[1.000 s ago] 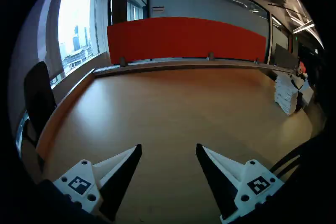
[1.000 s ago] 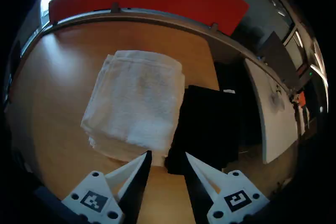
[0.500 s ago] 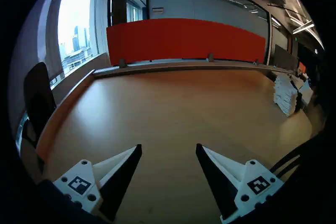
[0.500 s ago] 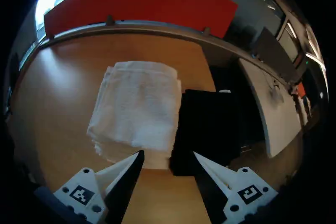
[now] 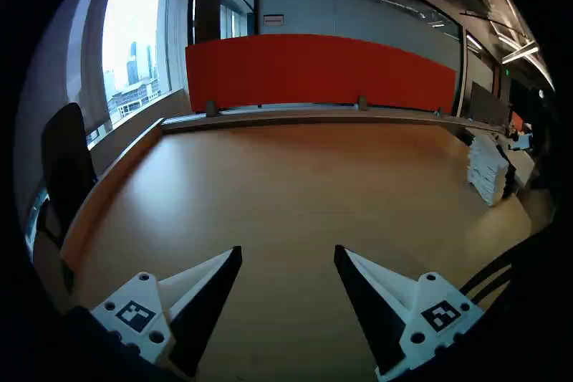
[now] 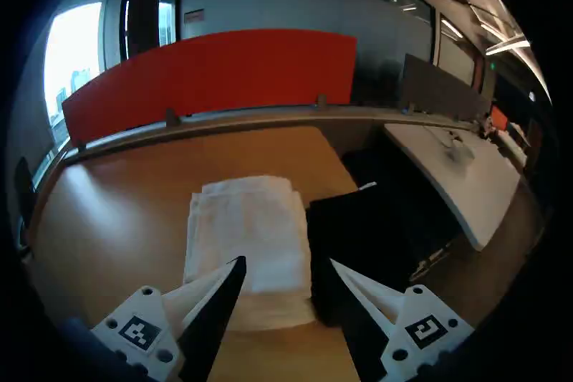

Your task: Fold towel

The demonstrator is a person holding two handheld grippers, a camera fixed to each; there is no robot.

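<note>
Towel (image 6: 247,253) folded, white, flat on wooden surface (image 6: 107,224), black item (image 6: 365,231) against its right edge. Right tool (image 6: 286,261) just in front of it, fingers apart, holding nothing. Left tool (image 5: 286,248) wide apart over surface, holding nothing.

Two grippers: one left gripper (image 5: 286,247), one right gripper (image 6: 287,260). One towel stack (image 6: 247,239) and one black item (image 6: 365,231) on one table (image 6: 107,224). One red screen (image 6: 215,74), one chair (image 5: 66,160).
</note>
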